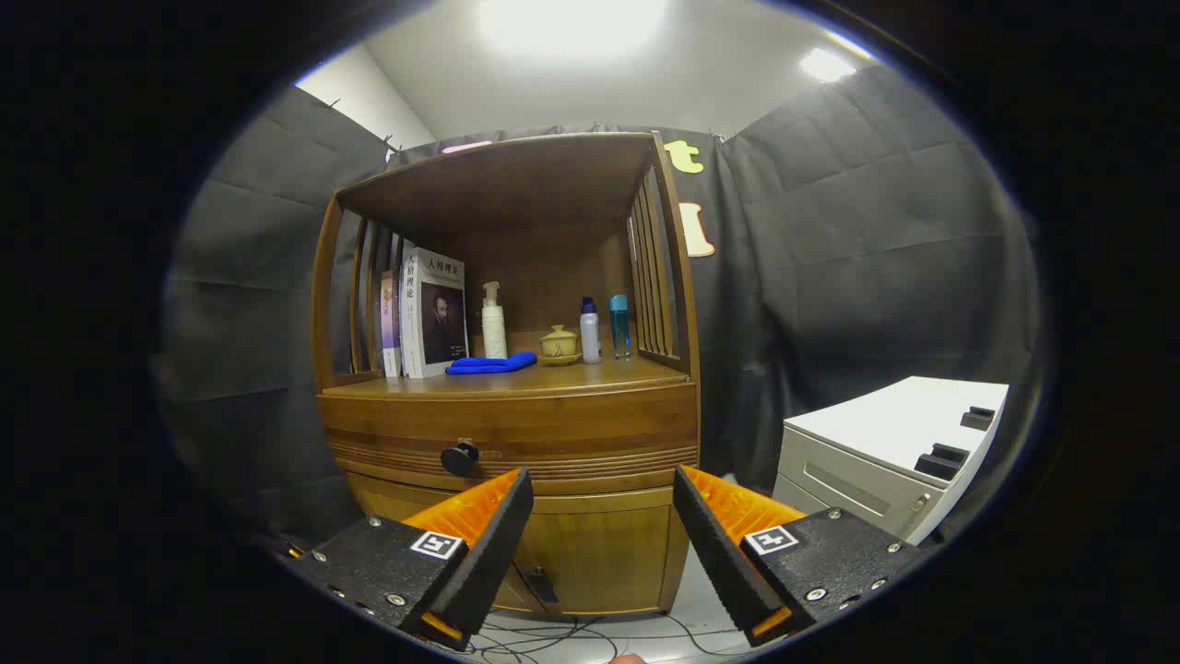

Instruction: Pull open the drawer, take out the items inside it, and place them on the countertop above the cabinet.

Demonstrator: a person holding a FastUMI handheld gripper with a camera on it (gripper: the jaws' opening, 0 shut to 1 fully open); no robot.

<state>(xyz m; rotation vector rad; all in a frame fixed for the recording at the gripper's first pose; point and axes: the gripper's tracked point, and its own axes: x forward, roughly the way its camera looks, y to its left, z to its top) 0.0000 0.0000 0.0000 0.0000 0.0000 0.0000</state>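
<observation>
A wooden cabinet (516, 433) stands ahead of me, with its drawer (572, 429) closed flush under the countertop (516, 380). A dark round knob (459, 456) sits on the drawer front, left of centre. My gripper (604, 503) is open and holds nothing. It hangs in the air a short way in front of the cabinet. The knob lies just beyond my left finger (489, 544), slightly up and to the left of its tip. The drawer's contents are hidden.
On the countertop stand books (429, 314), a white pump bottle (493, 323), a blue cloth (491, 363), a small yellow lidded cup (559, 344) and two small bottles (604, 327). Lower cabinet doors (590, 553) sit under the drawer. A white unit (885, 452) stands to the right; cables (553, 636) lie on the floor.
</observation>
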